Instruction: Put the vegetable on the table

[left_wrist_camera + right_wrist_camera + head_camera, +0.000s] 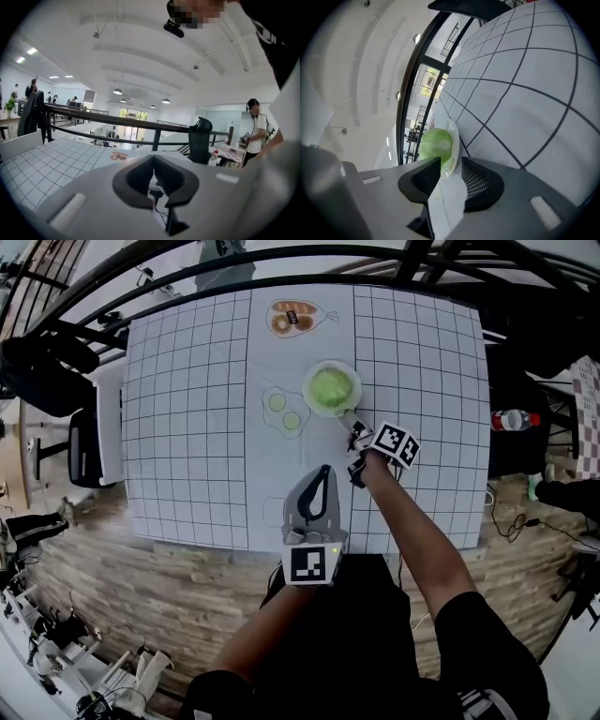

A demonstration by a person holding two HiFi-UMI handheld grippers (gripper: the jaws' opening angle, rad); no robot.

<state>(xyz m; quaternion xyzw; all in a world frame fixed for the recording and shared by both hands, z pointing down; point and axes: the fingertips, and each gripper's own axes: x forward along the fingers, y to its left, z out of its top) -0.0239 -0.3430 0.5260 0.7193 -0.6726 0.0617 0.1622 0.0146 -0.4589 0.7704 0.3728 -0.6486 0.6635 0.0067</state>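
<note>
A pale green leafy vegetable (330, 387) lies in a white plate (349, 372) in the middle of the grid-patterned table (187, 427). My right gripper (354, 427) is at the plate's near right rim. In the right gripper view the vegetable (435, 143) fills the plate (453, 133), whose rim stands between my right gripper's (451, 165) jaws; they are open, with a gap beside the rim. My left gripper (323, 471) hovers over the table's near edge, apart from the plate. In its own view the left gripper (153, 161) has its jaws together with nothing in them.
Flat printed pictures lie on the cloth: bread (292, 317) at the far side, cucumber slices (284, 412) left of the plate. A red-labelled bottle (514, 419) stands off the table's right side, a dark chair (82, 448) to its left. A black railing (281, 263) runs behind.
</note>
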